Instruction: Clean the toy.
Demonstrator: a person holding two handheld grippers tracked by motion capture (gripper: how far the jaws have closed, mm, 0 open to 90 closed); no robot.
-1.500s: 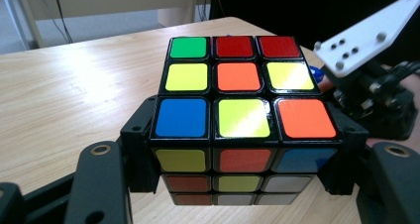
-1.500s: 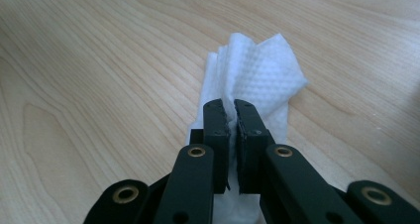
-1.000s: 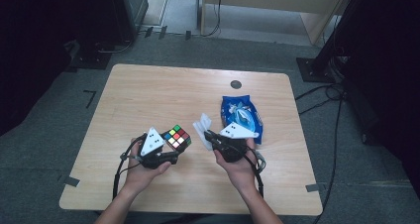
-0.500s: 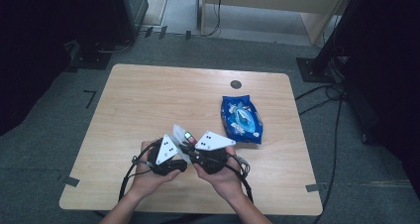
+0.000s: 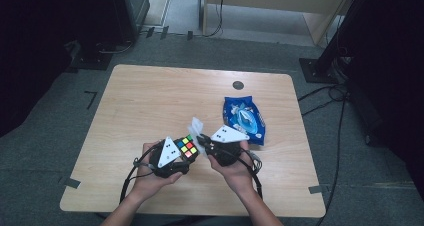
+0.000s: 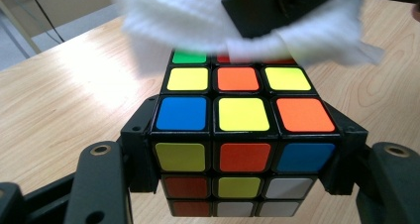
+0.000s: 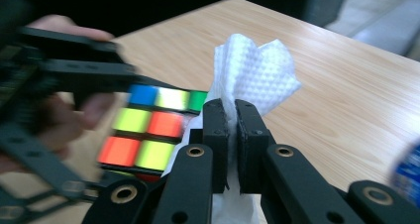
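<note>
Cube point(image 6: 237, 135): we hold this colour puzzle near the front edge of the table, raised off the wood, with its yellow, orange and blue squares facing up.
Left gripper point(image 5: 181, 162): we have its jaws clamped on the two opposite sides of the cube, black pads pressed flat against it.
Left hand point(image 5: 150, 178): it wraps the gripper body from below, at the near edge of the table.
Tissue point(image 7: 252, 80): white and crumpled, it lies on the far rows of the cube's top face.
Right gripper point(image 7: 233, 130): we have its jaws closed tight, pinching the tissue, which fans out above the tips.
Right hand point(image 5: 235, 168): just beside the left one.
Table point(image 5: 150, 101): pale wood, bare beyond our hands.
Blue packet point(image 5: 243, 118): it lies flat on the table, just beyond the right gripper.
</note>
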